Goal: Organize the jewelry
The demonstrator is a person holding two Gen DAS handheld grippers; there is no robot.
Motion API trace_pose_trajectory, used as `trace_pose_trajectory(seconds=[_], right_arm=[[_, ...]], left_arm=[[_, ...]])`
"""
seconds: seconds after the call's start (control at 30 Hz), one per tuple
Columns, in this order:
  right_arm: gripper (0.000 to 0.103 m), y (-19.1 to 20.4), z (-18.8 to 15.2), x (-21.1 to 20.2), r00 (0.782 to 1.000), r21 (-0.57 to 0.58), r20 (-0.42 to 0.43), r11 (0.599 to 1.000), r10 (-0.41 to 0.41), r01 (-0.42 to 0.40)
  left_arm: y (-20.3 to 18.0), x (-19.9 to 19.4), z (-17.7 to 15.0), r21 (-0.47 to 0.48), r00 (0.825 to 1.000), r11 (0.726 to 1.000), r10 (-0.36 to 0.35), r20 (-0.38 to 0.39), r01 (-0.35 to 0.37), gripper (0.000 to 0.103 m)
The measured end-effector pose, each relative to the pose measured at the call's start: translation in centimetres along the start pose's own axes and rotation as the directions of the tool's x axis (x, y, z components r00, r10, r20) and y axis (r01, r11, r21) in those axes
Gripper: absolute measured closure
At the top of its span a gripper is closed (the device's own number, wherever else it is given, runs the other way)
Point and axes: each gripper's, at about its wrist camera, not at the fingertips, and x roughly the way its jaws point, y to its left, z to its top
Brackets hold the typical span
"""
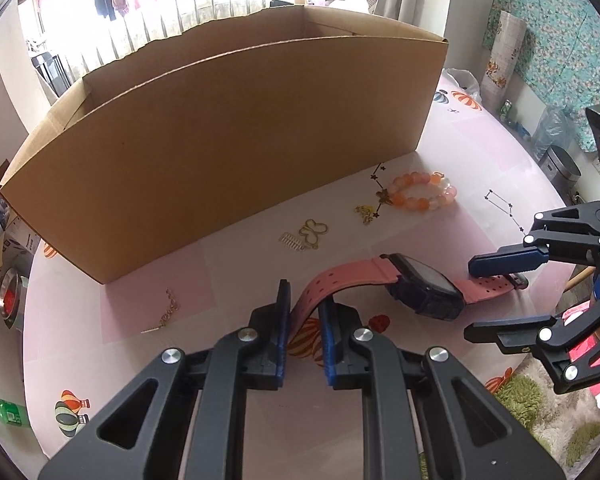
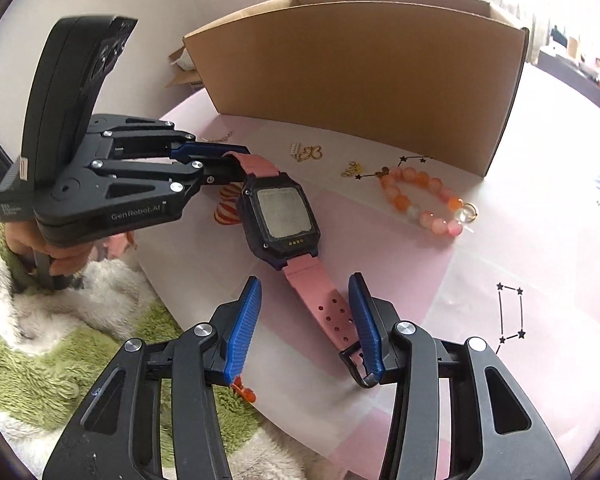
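The step in hand is picking up the watch (image 2: 280, 216), which lies on the pink table (image 1: 480, 168) in front of the open cardboard box (image 1: 236, 132). The left gripper (image 1: 304, 312) has its jaws narrowed onto 1 end of the pink strap and clamps it, that end raised off the surface. The right gripper (image 2: 306, 316) stands with its jaws partly spread astride the other strap end near the buckle; its pads do not press on the strap. A beaded bracelet (image 1: 424, 192) and small gold charms (image 1: 312, 234) lie near the box wall, apart from the watch. The next move likely calls for closing the right jaws, then lifting both ends level and clearing the box wall.
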Motion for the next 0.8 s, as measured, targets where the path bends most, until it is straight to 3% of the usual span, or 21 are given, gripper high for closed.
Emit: trace_pose_trajectory(seconds=[0.17, 0.47, 0.8], right_arm=[[0.076, 0.3, -0.6, -0.2, 0.996, -0.026, 0.014, 0.996, -0.085, 0.086], [0.085, -1.5, -1.3, -1.1, 0.989, 0.097, 0.041, 0.986, -0.142, 0.137], [0.101, -3.4, -1.2, -2.9, 0.969, 0.297, 0.1, 0.936, -0.228, 0.19]], left_arm=[[0.2, 0.0, 0.0, -0.009, 1.0, 1.0, 0.006, -0.009, -0.006, 0.09], [0.2, 0.2, -0.2, 0.0, 1.0, 1.0, 0.016, -0.022, -0.016, 0.09], [-0.2, -0.7, -0.7, 0.006, 0.999, 1.0, -0.013, 0.047, 0.013, 0.093]])
